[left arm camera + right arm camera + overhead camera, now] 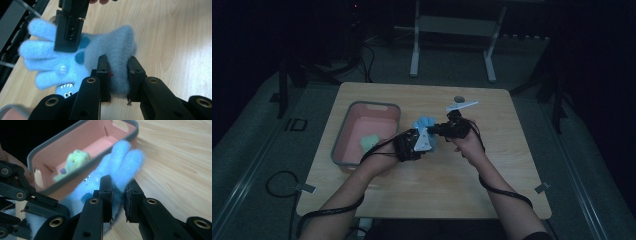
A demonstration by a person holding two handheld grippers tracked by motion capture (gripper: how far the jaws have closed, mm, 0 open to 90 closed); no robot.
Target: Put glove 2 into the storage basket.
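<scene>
Blue fuzzy glove [424, 123] with darker spots and a small toothy face, held just above the wooden table [462, 185] near its middle, right beside the pink bin [346, 131] with its grey rim. Left gripper [118, 77] pinching the glove's cuff end between its jaws; right gripper [117, 195] pinching the fingers end, jaws pressed into the fluff, the glove held between the two. Inside the bin, a pale green soft thing [75, 161], blurred, lying on the bottom near the glove's side.
</scene>
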